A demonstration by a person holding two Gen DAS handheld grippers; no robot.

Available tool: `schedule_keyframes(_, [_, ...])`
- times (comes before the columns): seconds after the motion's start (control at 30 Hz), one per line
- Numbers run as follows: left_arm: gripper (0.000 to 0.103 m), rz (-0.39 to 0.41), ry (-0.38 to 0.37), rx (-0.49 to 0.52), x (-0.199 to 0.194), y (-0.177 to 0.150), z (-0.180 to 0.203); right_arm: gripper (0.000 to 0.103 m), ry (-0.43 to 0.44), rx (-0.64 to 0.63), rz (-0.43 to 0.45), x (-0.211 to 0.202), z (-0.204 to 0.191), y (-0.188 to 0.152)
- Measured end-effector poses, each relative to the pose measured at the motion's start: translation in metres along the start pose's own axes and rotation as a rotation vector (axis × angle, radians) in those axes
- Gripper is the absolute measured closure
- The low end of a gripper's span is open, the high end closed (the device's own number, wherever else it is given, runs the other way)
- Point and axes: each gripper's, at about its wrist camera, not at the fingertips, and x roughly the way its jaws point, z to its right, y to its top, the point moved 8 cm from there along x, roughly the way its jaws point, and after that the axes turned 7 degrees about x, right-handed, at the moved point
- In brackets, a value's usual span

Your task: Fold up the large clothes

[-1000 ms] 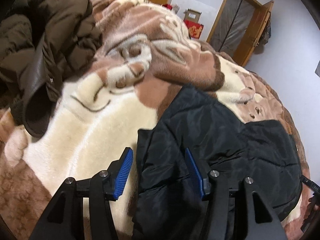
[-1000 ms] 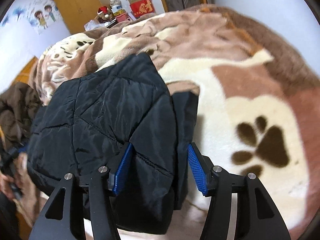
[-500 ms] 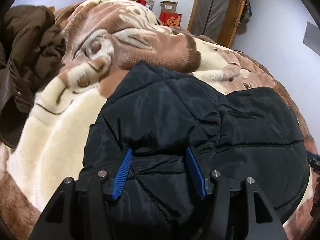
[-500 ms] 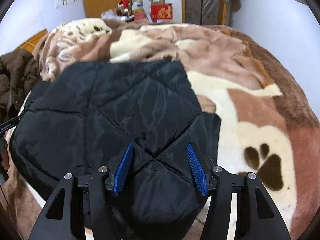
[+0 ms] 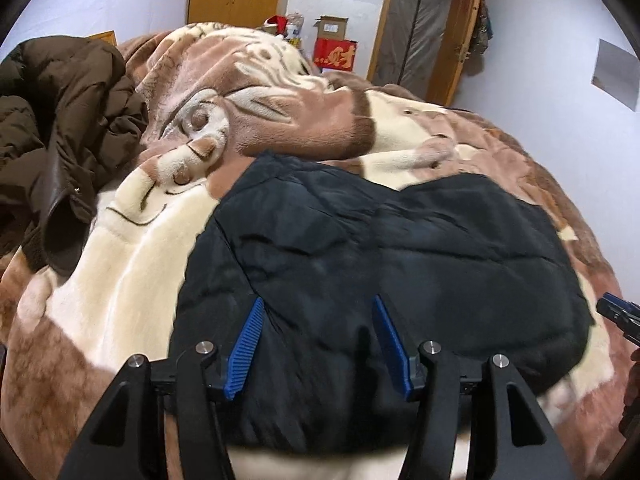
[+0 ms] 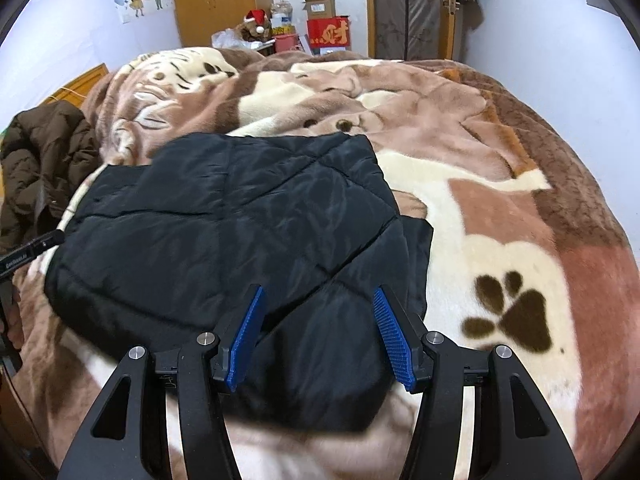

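The black quilted jacket (image 5: 400,264) lies folded into a thick pad on the plush paw-print blanket (image 6: 500,216) that covers the bed, directly ahead of and beneath both claws. The left claw (image 5: 318,342) and the right claw (image 6: 320,334) each hang over its near edge with the blue pads spread apart and, as far as the blurred near hem lets me judge, pinching nothing. A crumpled brown coat (image 5: 60,128) sits well off to the left of the left claw, with a red box (image 6: 329,33) by the far wall beyond.
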Motion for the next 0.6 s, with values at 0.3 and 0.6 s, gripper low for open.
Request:
schedule_keyframes(0.3, [0.041, 0.016, -0.080, 0.000, -0.085, -0.047, 0.061, 0.046, 0.055, 0.002, 0.026, -0.084, -0.030, -0.047])
schedule_keyframes(0.6, [0.033, 0.039, -0.070, 0.016, -0.167, -0.088, 0.104, 0.046, 0.061, 0.005, 0.052, -0.157, -0.041, -0.096])
